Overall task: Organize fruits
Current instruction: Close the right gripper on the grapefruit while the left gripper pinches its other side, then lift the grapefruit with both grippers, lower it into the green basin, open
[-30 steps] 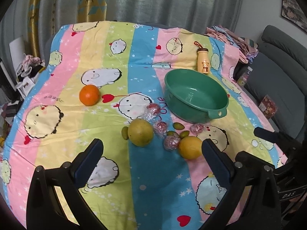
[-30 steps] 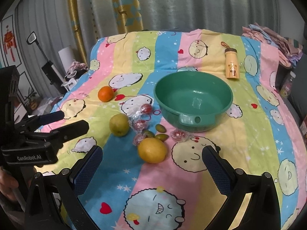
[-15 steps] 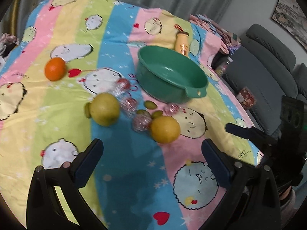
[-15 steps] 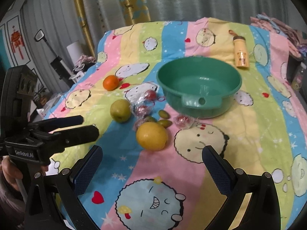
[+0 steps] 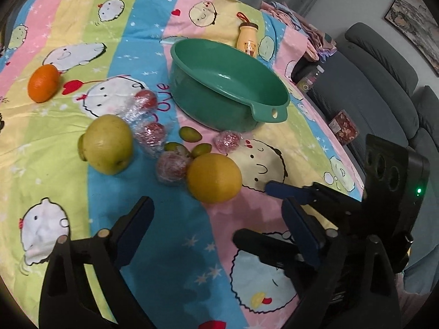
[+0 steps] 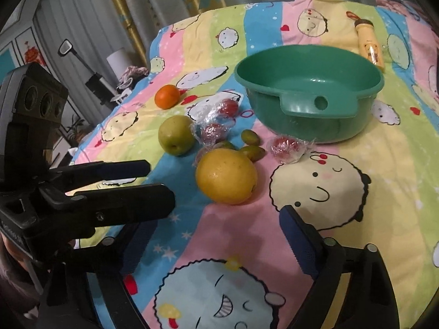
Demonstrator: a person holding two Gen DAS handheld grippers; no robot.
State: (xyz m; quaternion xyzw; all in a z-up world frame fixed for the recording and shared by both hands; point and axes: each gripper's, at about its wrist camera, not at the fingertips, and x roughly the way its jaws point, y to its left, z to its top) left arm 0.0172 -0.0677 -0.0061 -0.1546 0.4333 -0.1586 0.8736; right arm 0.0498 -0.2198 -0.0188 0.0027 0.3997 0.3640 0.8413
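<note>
Okay, both claws are spread wide and hold nothing — my left gripper and right gripper hover over the striped cartoon cloth, just short of the big yellow citrus. That fruit sits in front of the green basin, well short of its handle. Left of the basin: green pear, wrapped red fruits, small orange. Behind it lies a yellow bottle.
</note>
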